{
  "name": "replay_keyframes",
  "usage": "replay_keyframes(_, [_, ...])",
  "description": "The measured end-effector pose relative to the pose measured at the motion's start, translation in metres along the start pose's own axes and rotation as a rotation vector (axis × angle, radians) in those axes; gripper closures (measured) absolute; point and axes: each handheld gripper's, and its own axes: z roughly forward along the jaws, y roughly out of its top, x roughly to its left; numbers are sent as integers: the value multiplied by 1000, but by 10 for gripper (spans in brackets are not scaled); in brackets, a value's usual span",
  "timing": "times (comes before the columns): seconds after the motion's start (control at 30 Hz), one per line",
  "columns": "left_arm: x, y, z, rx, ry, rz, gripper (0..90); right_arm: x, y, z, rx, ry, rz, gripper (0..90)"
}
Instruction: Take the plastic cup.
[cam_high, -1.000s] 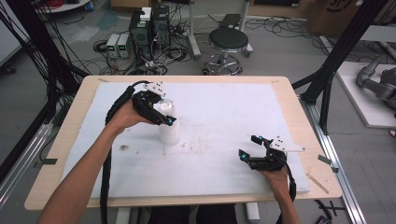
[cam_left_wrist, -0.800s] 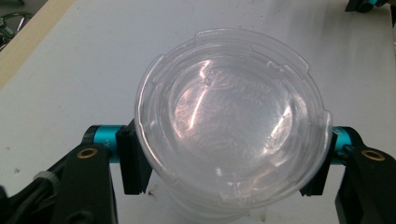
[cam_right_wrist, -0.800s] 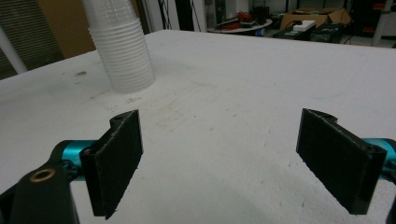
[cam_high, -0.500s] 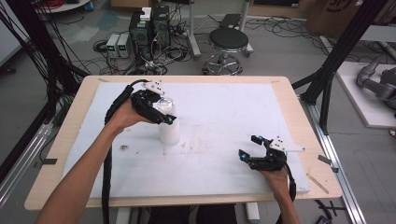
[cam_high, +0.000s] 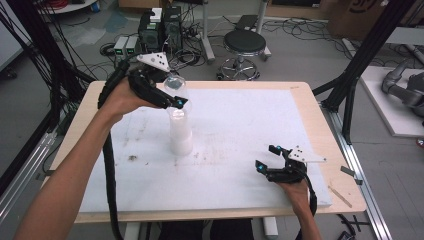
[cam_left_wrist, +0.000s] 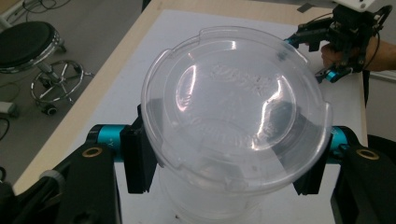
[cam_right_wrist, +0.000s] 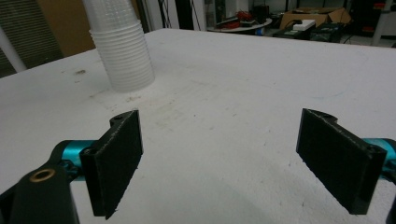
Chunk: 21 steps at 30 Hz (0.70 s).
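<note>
A stack of clear plastic cups stands upside down on the white mat, left of centre. My left gripper is raised above the stack, shut on one clear cup by its sides. Its jaws have just been closing with that cup between them. In the left gripper view the cup turns its round base to the camera, both pads press on its wall, and the stack shows beneath. My right gripper rests open near the front right; its view shows nothing between the jaws and the stack far off.
The mat covers most of a wooden table. Behind the table stand a black stool and electronics boxes with cables on the floor. Black frame posts rise at both sides. The right gripper appears far off in the left gripper view.
My left gripper has risen from the top of the stack, taking one cup up with it. The right gripper has stayed where it was.
</note>
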Motion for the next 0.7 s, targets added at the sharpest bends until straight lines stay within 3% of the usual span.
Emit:
replay_keyframes(0.17, [-3,11,-10,-6,7,17,368,0,0,0,-4,-2,-2,146])
replay_keyframes(0.33, [-8,5,-10,-33,-10,0,369,0,0,0,-1,-1,-2,146])
replay_keyframes(0.43, [-26,-11,-13,-107,-36,-10,370,0,0,0,-2,0,1,146])
replay_keyframes(0.47, [-26,-11,-13,-107,-36,-10,372,0,0,0,-2,0,2,146])
replay_keyframes(0.5, [-37,-20,-14,-137,-42,0,372,0,0,0,-2,0,1,146])
replay_keyframes(0.57, [-43,-24,-14,-153,-44,1,372,0,0,0,-2,0,-2,146])
replay_keyframes(0.63, [-60,-38,-11,-207,-62,-6,372,0,0,0,-1,0,-1,146])
replay_keyframes(0.67, [-60,-38,-11,-207,-62,-6,372,0,0,0,-1,0,-1,146])
replay_keyframes(0.7, [-71,-48,-6,-234,-73,-8,372,0,0,0,-1,0,-1,146])
